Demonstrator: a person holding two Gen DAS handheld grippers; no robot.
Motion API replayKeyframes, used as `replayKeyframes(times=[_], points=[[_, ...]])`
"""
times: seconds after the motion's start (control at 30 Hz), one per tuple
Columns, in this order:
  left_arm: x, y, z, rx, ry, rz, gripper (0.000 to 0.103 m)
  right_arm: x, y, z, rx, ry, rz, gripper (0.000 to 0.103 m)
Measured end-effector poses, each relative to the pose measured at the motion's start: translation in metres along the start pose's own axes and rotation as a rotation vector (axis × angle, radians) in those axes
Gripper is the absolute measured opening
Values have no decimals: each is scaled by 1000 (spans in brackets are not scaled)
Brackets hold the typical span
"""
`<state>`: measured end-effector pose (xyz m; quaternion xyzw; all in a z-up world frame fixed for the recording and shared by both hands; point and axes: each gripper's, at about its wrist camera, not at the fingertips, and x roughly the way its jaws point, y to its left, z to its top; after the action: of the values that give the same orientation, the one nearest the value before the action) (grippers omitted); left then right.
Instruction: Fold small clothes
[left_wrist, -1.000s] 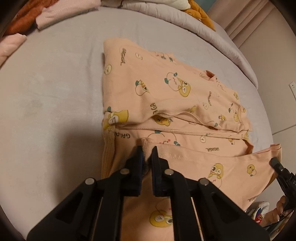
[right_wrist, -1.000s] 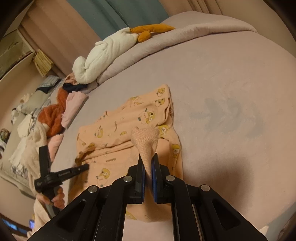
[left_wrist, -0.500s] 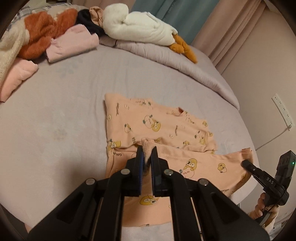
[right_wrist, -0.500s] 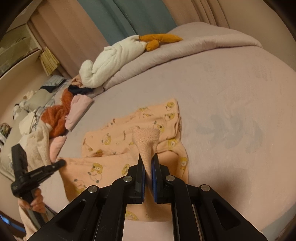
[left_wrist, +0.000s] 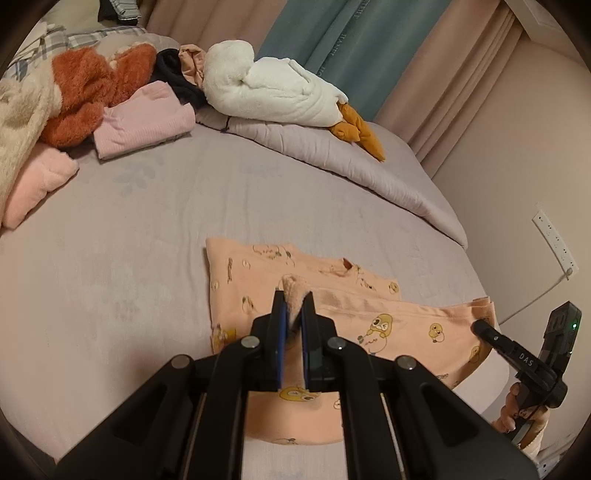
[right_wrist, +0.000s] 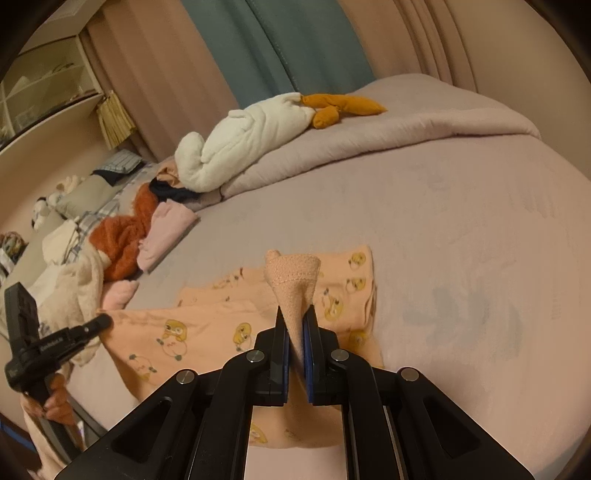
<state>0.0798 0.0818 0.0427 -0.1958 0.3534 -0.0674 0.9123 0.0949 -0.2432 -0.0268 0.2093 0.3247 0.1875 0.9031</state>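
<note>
Both grippers are clamped on the garment's near hem: left gripper (left_wrist: 293, 314) pinching one ribbed corner, right gripper (right_wrist: 295, 325) the other, so I've got the near edge of the garment (left_wrist: 388, 325) lifted off the bed (left_wrist: 129, 258). I judge I'm mid-fold. Next I need to carry both corners forward evenly and lay them on the far edge. It's peach, duck-printed, its far part flat on the sheet. Beyond, folded clothes (left_wrist: 140, 122) sit piled.
</note>
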Motion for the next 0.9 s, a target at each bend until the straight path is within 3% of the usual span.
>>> replayKeyframes(times=[0.37, 0.7, 0.9], points=[[40, 12, 39, -31, -1, 42, 6, 44, -3, 32, -15, 47, -7, 8], [104, 30, 71, -54, 68, 103, 6, 109, -9, 59, -27, 132, -46, 8], [145, 40, 79, -60, 120, 166, 6, 159, -19, 60, -42, 233, -123, 8]])
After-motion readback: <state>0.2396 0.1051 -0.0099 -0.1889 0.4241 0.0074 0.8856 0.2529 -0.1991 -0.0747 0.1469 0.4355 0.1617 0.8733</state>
